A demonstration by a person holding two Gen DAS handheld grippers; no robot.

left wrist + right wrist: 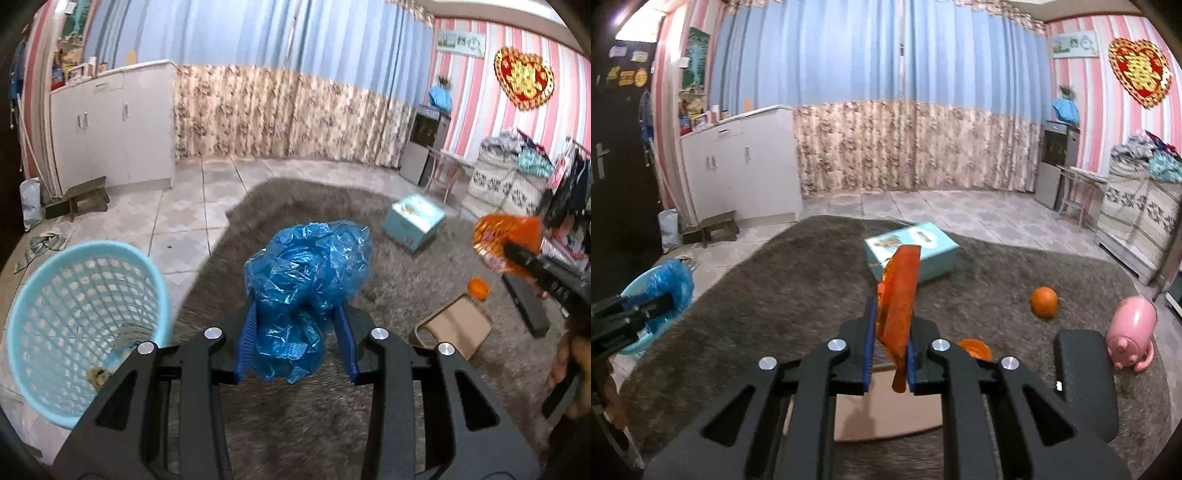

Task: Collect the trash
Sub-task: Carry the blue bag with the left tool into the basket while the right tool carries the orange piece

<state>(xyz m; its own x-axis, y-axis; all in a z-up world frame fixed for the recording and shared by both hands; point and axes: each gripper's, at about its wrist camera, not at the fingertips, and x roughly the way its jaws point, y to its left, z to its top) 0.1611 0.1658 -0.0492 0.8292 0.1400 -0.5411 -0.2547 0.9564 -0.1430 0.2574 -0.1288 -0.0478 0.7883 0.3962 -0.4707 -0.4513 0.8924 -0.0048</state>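
Observation:
My left gripper (297, 314) is shut on a crumpled blue plastic bag (308, 266) and holds it above the grey rug, just right of the light blue mesh basket (40, 295). The basket has a few scraps at its bottom. My right gripper (891, 314) is shut on an orange snack wrapper (899, 291), held upright above the rug. The wrapper (498, 240) and right gripper also show at the right of the left wrist view. The blue bag (674, 280) and basket (635, 291) show at the left of the right wrist view.
On the rug lie a teal box (912, 254), an orange (1043, 301), an orange lid (975, 349), a cardboard piece (458, 325), a pink pig mug (1132, 328) and a black block (1086, 380). A white cabinet (110, 125) and small wooden stool (86, 197) stand at back left.

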